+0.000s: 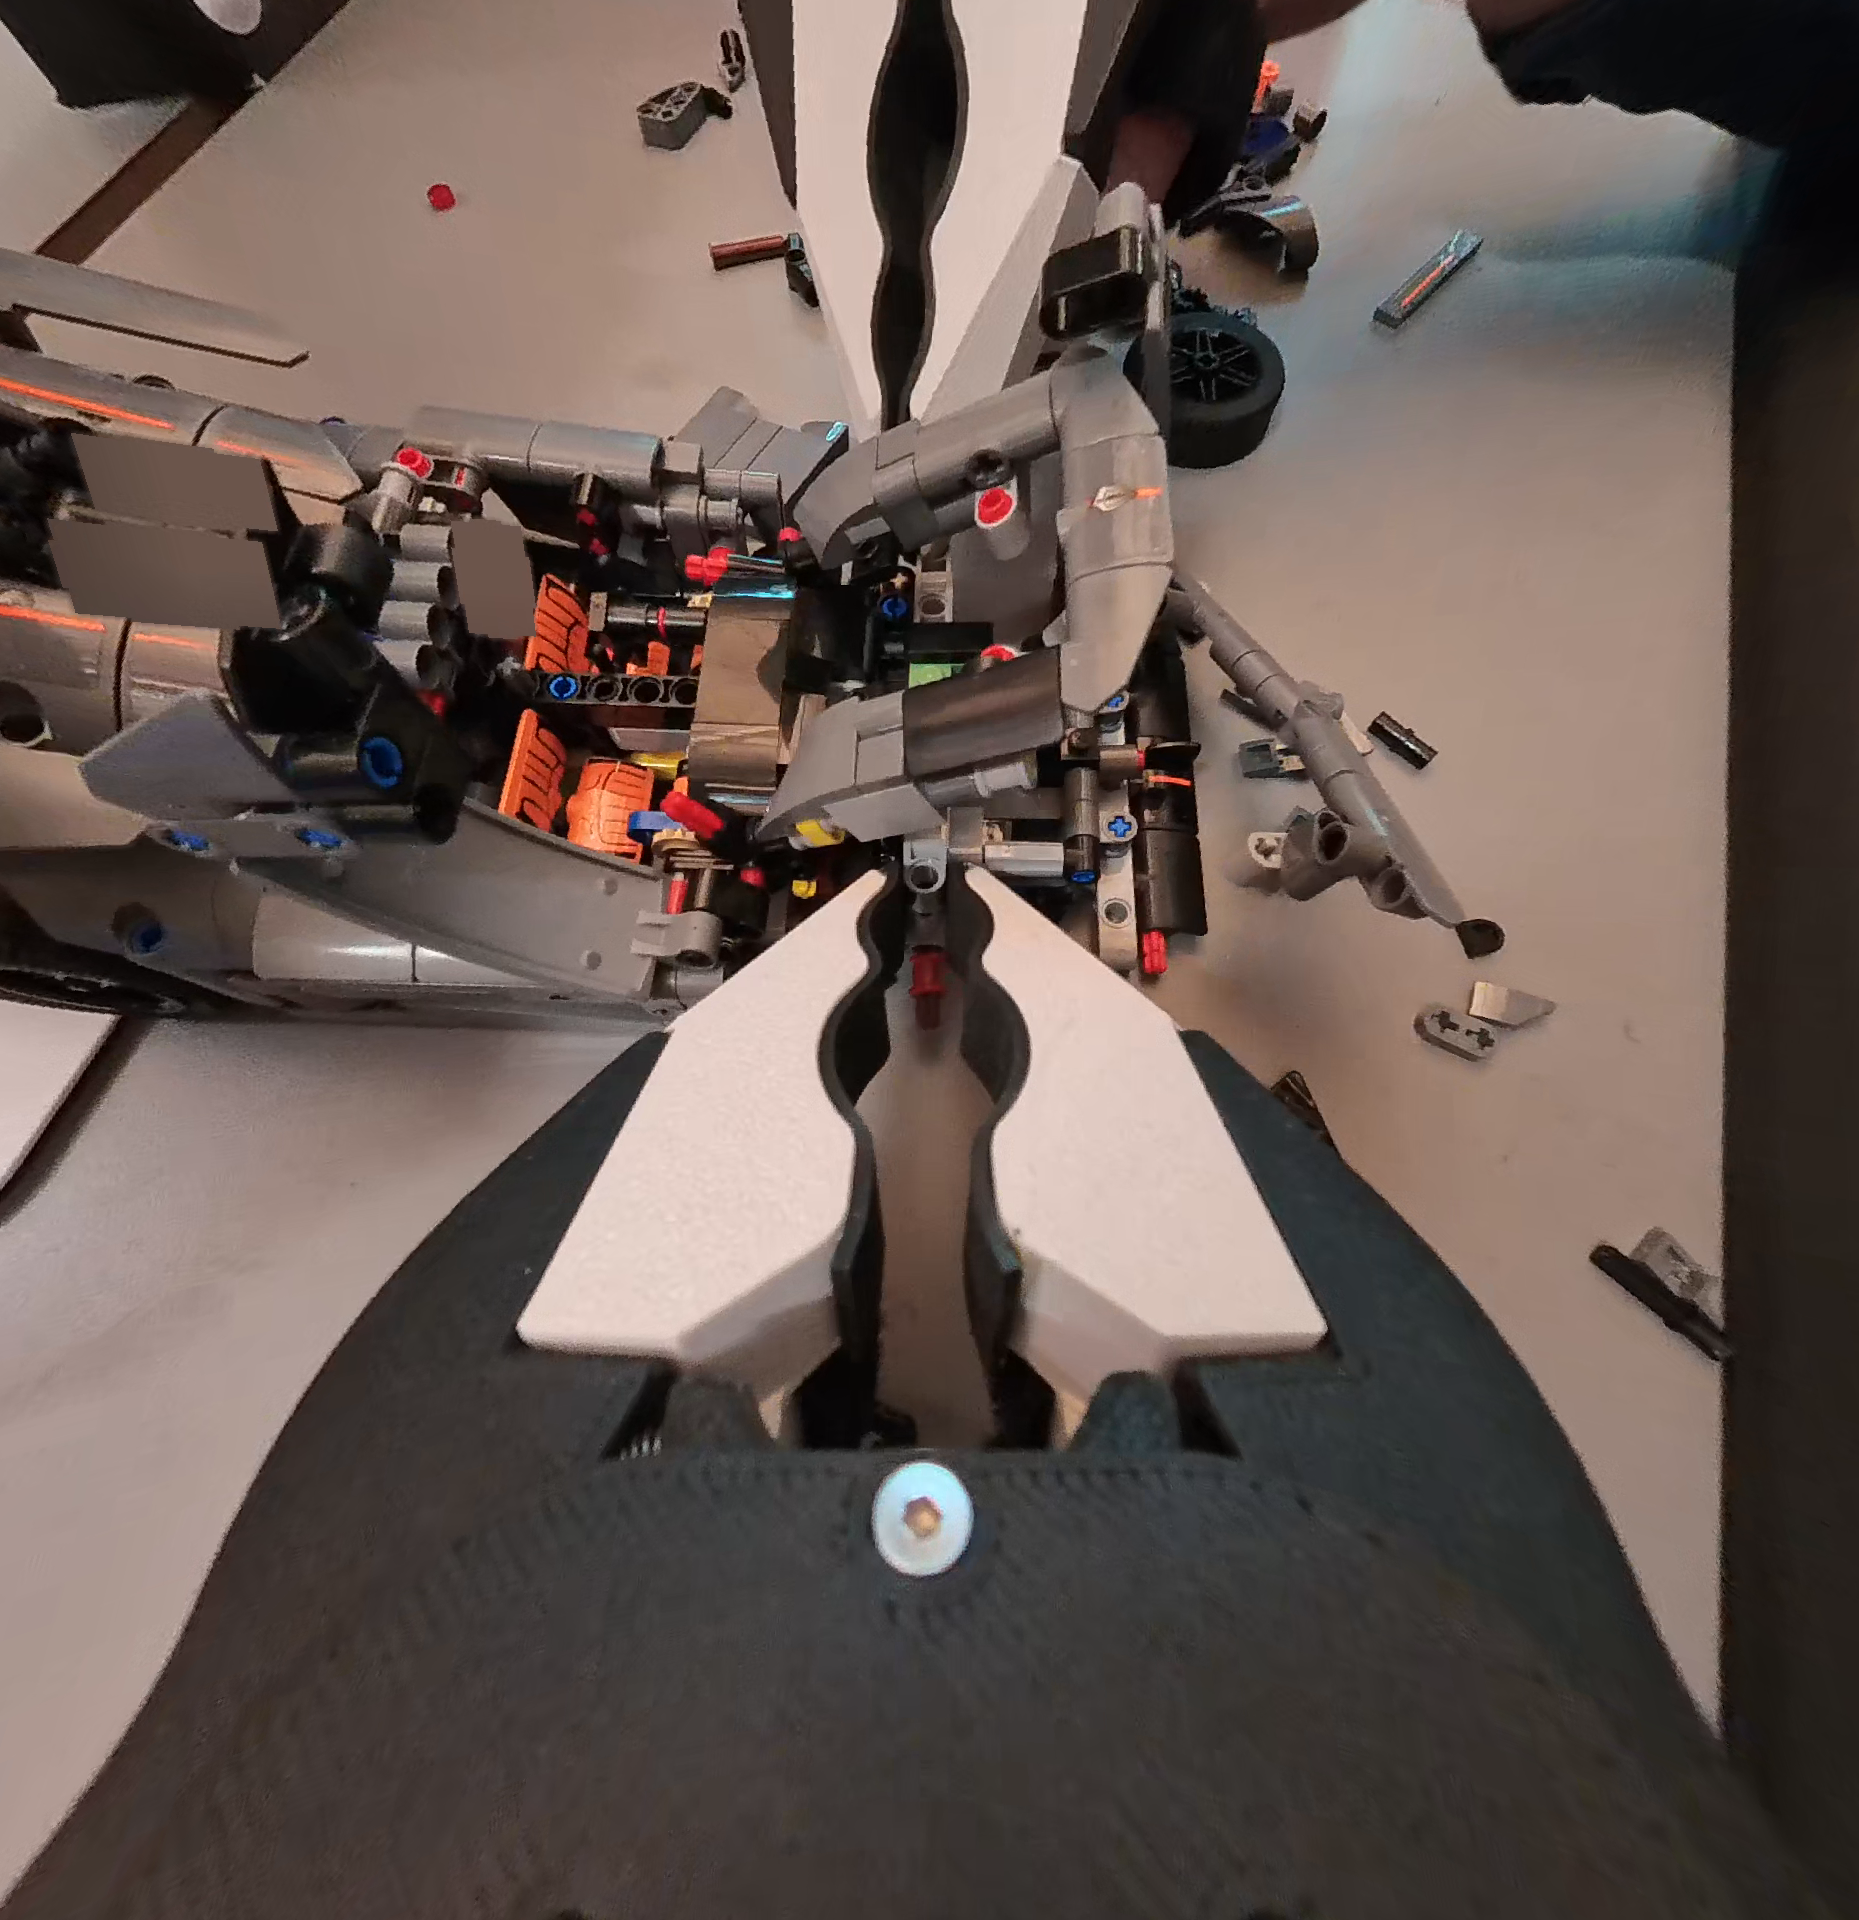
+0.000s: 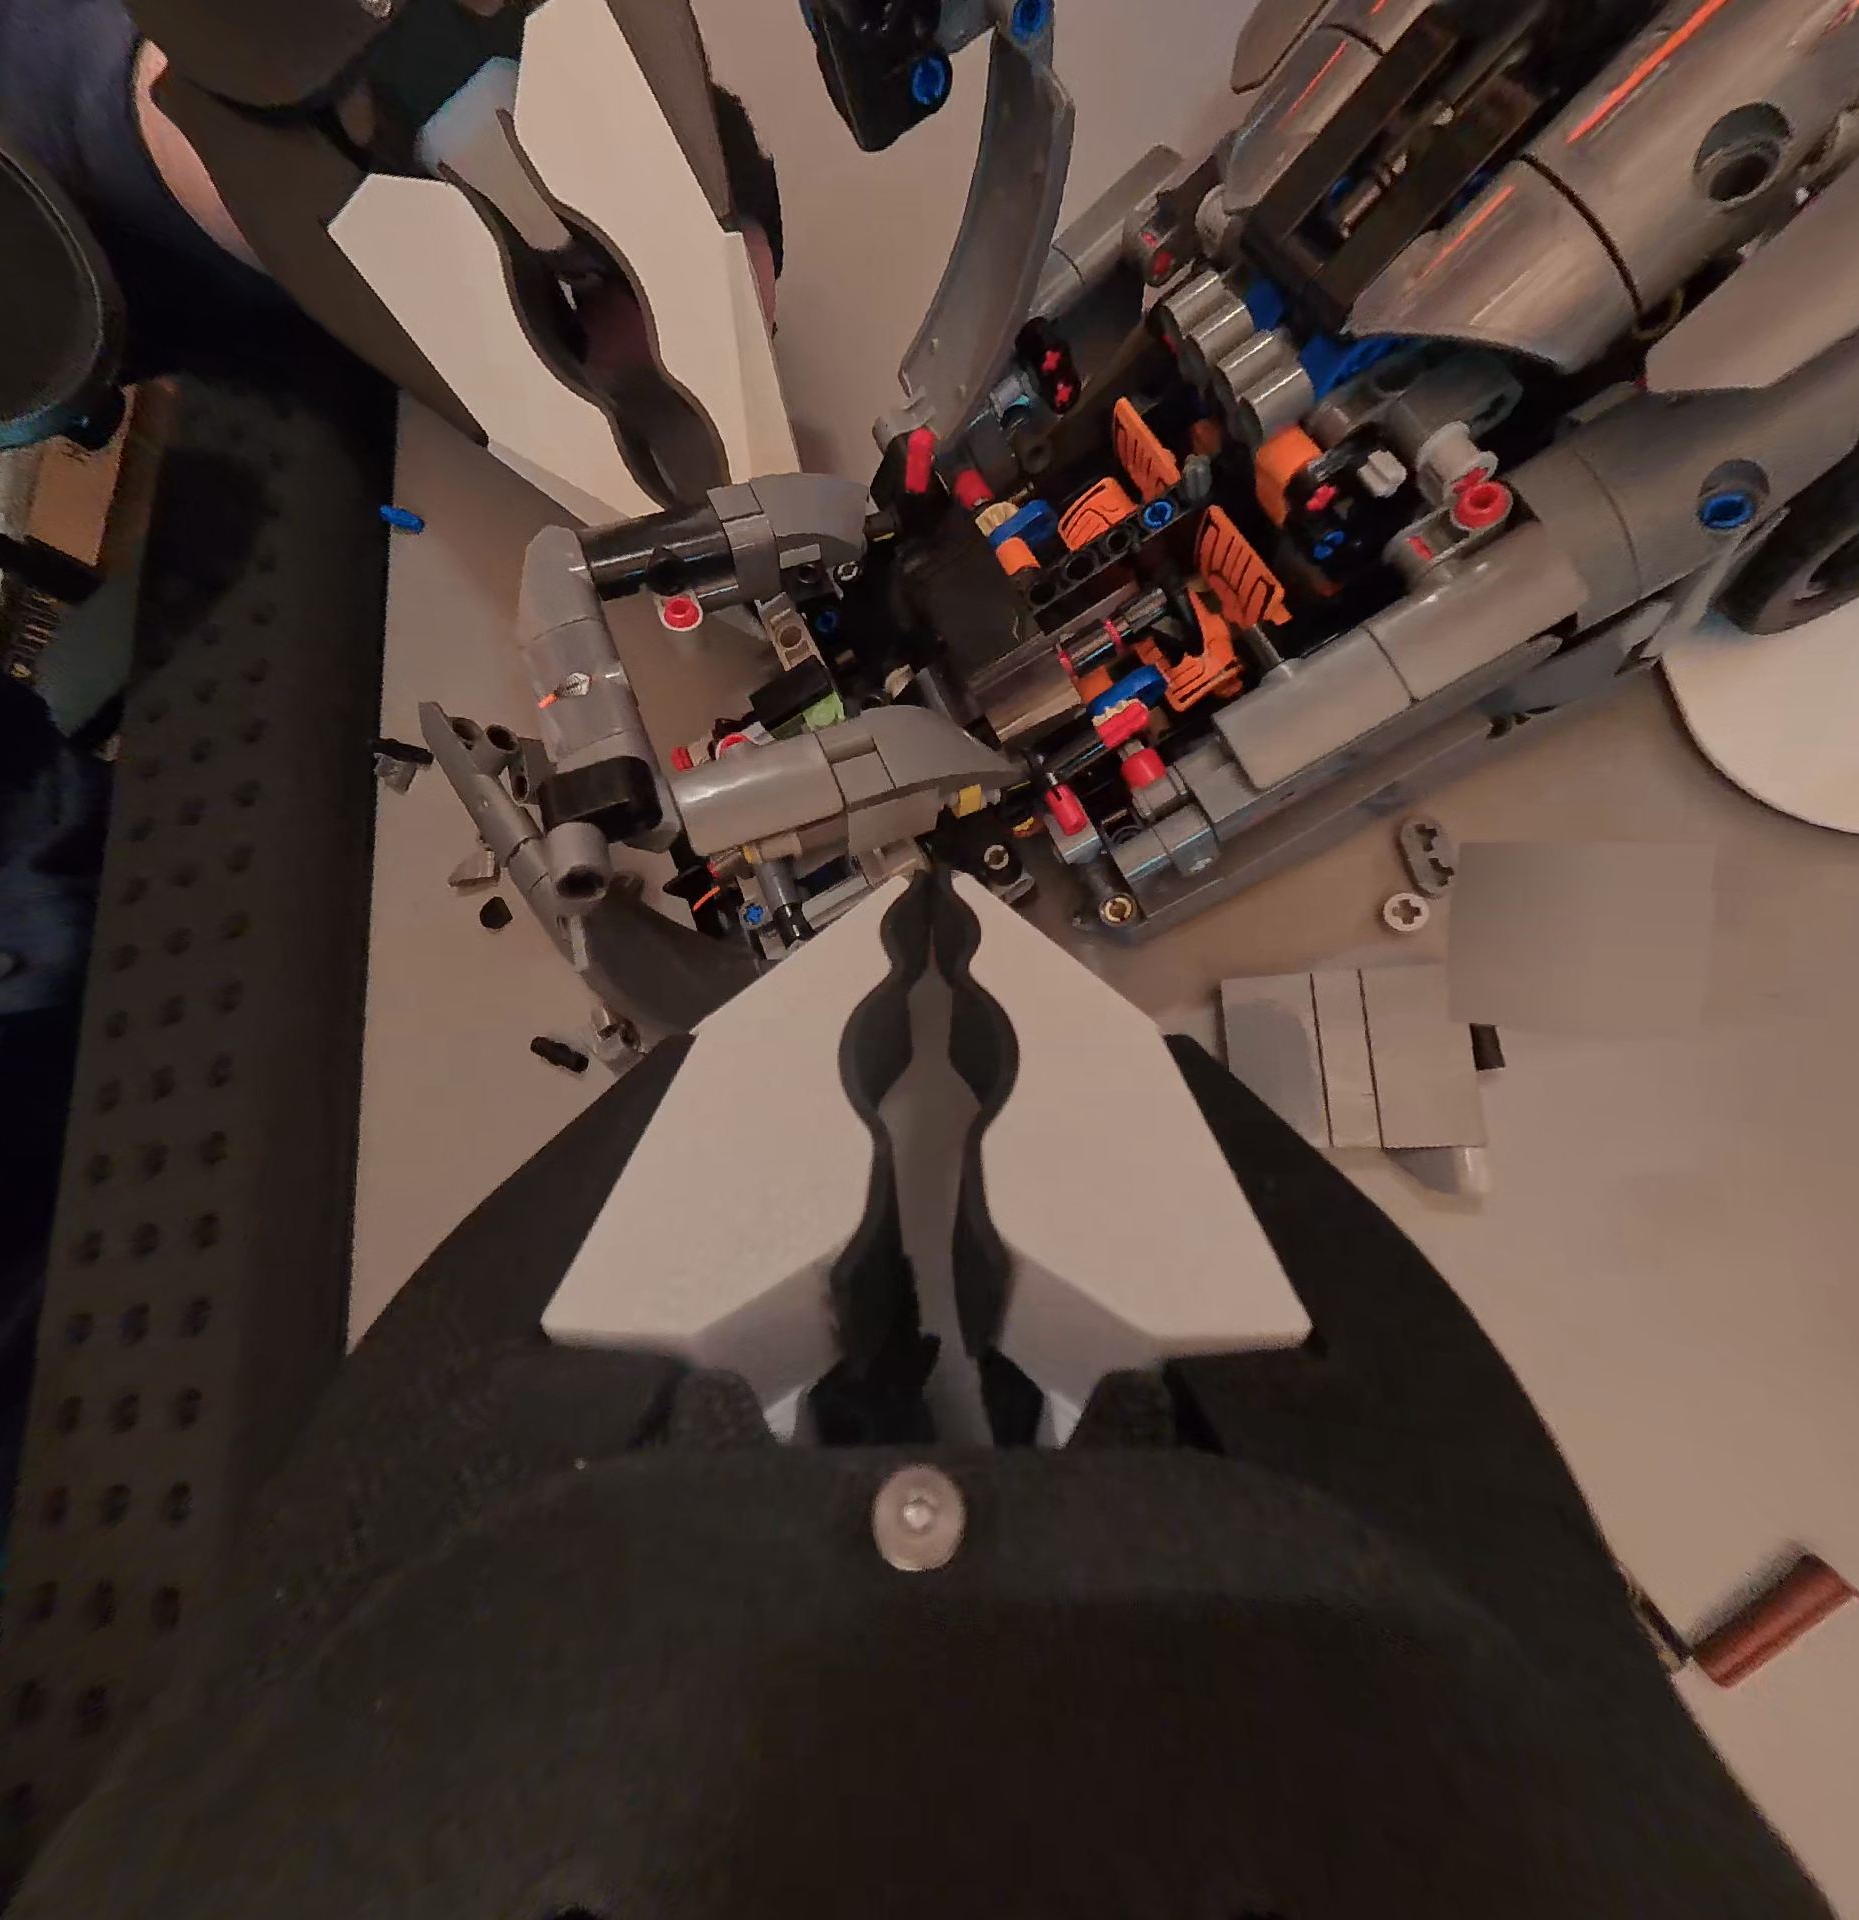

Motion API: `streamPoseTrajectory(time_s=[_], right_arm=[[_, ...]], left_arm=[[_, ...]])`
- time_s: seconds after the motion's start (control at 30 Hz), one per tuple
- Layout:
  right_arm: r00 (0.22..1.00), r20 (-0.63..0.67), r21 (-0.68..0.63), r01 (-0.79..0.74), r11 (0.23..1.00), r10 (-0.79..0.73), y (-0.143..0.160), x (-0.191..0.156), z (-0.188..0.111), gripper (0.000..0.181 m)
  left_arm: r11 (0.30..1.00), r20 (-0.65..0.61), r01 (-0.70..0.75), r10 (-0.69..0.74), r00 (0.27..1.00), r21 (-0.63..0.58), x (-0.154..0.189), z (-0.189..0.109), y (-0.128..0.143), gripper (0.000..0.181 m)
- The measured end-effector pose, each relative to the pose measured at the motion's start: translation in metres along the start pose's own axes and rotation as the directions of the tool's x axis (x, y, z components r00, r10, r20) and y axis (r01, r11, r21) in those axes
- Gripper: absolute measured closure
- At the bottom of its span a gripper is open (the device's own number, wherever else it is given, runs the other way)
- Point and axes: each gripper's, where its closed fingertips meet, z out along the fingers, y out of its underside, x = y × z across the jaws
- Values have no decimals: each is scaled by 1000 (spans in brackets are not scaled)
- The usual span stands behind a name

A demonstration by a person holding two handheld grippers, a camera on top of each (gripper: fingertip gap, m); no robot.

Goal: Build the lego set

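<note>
A grey Lego car (image 1: 312, 914) with orange seats lies on the white table, its cabin open; it also shows in the right wrist view (image 2: 1476, 623). A grey U-shaped arch assembly (image 1: 1112, 540) sits on the car's end and shows in the right wrist view too (image 2: 572, 644). My left gripper (image 1: 925, 888) is closed at the car's near side on a small grey connector with a red pin (image 1: 925, 971). My right gripper (image 2: 930, 883) is shut, its tips against the arch's other arm. What lies between its tips is hidden. Each gripper shows in the other view (image 1: 897, 410) (image 2: 701, 483).
A loose black wheel (image 1: 1216, 374), a long grey beam piece (image 1: 1340, 790) and small parts lie right of the car. Flat grey panels (image 2: 1351, 1060) lie near my right gripper. A dark perforated strip (image 2: 177, 935) runs along the table edge. A person's sleeve (image 1: 1631, 62) is at the top right. Left tips to right tips: about 7 cm.
</note>
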Motion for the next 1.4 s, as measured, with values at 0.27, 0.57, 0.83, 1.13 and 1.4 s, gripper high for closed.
streamPoseTrajectory(time_s=[0.27,0.57,0.83,1.13,1.4], right_arm=[[1000,22,15,6,1000,-6,1,0,0,181],[998,24,37,49,998,-50,1,1,0,181],[996,-10,17,87,996,-86,0,0,-4,181],[996,11,22,86,996,-86,1,-1,-6,181],[996,4,15,90,996,-90,1,0,-4,181]], left_arm=[[1000,-20,21,-20,1000,19,0,0,-1,177],[1000,-8,1,-1,1000,17,0,0,-2,177],[1000,-1,-23,23,1000,12,1,1,-2,177],[999,0,-40,40,999,8,3,2,-2,177],[996,16,-84,84,996,12,4,1,-4,177]])
